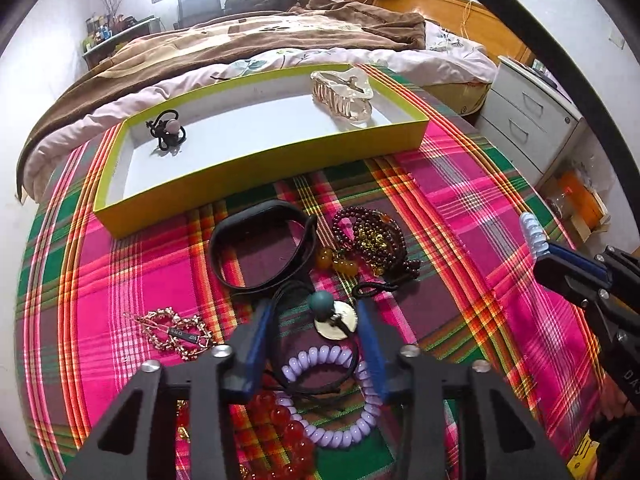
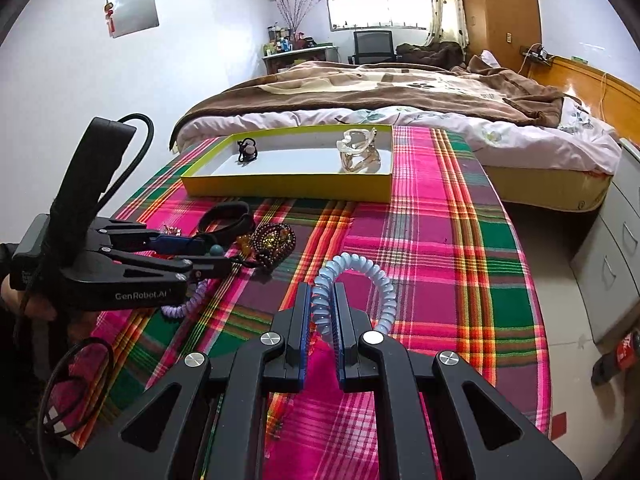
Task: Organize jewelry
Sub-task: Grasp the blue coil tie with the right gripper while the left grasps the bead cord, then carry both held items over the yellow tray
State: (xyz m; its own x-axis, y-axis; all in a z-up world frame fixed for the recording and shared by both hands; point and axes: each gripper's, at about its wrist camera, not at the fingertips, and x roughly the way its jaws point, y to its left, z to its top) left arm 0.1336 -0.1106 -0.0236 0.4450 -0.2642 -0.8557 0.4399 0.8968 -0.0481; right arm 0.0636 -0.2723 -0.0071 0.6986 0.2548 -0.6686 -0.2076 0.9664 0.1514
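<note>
My left gripper hovers low over the plaid cloth with its jaws partly apart. A black-cord hair tie with a teal bead and white disc lies between the pads, with gaps on both sides. Under the fingers lies a purple spiral hair tie. My right gripper is shut on a pale blue spiral hair tie, held above the cloth. The yellow-green tray at the far edge holds a black tie with a pink bead and a clear claw clip.
On the cloth lie a black band, dark red beads, amber beads, a gold hairpin and red beads. A bed stands behind the table and a drawer cabinet to its right.
</note>
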